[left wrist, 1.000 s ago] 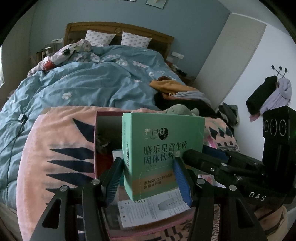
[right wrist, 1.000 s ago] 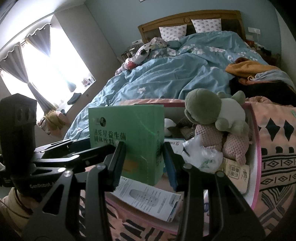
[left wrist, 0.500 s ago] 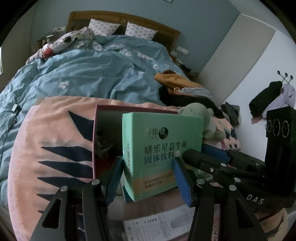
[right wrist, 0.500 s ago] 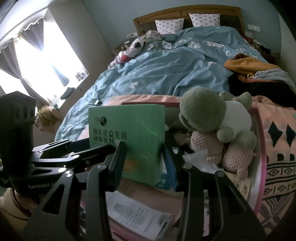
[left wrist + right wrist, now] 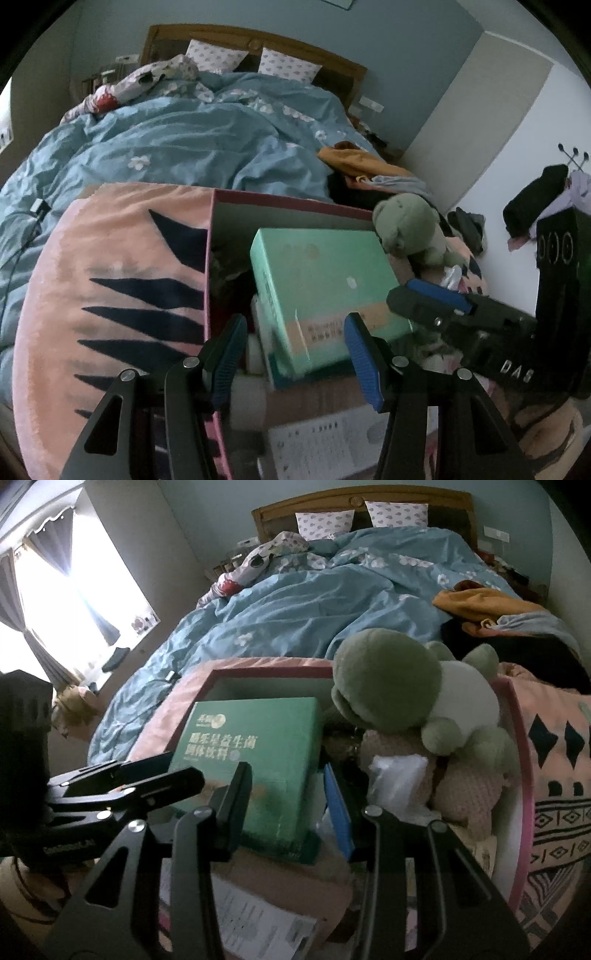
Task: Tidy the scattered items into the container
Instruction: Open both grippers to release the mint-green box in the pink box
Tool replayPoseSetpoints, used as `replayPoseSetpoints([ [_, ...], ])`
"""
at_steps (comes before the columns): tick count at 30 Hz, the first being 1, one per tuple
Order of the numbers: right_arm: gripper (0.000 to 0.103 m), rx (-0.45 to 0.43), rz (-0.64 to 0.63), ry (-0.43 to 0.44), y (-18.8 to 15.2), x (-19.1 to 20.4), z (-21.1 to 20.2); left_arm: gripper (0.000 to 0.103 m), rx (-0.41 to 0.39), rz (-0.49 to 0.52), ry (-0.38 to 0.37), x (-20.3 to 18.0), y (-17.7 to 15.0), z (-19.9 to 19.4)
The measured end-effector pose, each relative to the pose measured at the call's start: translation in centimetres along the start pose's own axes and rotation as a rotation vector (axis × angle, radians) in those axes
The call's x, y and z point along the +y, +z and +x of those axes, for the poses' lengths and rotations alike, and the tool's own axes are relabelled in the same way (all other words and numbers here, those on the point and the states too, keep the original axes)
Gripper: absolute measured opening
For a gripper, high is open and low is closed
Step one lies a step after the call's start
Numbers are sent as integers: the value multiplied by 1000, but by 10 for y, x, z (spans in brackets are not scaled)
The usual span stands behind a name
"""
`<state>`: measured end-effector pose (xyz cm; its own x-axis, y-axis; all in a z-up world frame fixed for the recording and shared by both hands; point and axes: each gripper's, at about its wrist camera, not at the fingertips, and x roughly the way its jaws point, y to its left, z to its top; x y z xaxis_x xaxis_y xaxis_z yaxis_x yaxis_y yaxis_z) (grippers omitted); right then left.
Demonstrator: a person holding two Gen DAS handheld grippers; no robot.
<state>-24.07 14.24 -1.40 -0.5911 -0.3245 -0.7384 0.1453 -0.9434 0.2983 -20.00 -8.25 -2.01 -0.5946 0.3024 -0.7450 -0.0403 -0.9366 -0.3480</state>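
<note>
A green box with Chinese print [image 5: 325,291] [image 5: 255,760] lies tilted back inside the pink-rimmed container [image 5: 211,266] [image 5: 526,775]. My left gripper [image 5: 295,354] is open, with its blue pads either side of the box's near end and gaps showing. My right gripper [image 5: 291,808] is open at the box's right near corner; its left finger [image 5: 236,805] overlaps the box face. A green plush frog [image 5: 402,690] and a pink knitted toy [image 5: 469,786] sit in the container's right part. A printed leaflet [image 5: 325,446] lies in front.
The container rests on a pink blanket with dark triangles [image 5: 110,280] at the foot of a bed with a blue duvet [image 5: 184,140]. Orange and dark clothes [image 5: 487,609] lie at the right. A white crumpled bag [image 5: 399,771] lies by the toys.
The green box has gone from upright between both grippers to tilted back and lying in the container. Both grippers have moved forward over the container, and the box now sits loose between them.
</note>
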Motion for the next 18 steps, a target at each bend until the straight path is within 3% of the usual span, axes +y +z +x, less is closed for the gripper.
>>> replayPoseSetpoints([
  [6, 43, 8, -70, 15, -8, 18, -8, 56, 4, 71, 38, -9, -10, -1],
  [9, 43, 12, -72, 29, -12, 23, -12, 56, 14, 72, 101, -8, -9, 4],
  [13, 43, 0, -77, 65, -25, 26, -36, 56, -30, 79, 123, -11, -17, -18],
  [15, 43, -9, -98, 70, -39, 26, -57, 56, -56, 124, 108, -22, -30, -36],
  [18, 44, -4, -93, 70, -74, 20, -89, 58, -36, 174, 6, -40, -62, -63],
])
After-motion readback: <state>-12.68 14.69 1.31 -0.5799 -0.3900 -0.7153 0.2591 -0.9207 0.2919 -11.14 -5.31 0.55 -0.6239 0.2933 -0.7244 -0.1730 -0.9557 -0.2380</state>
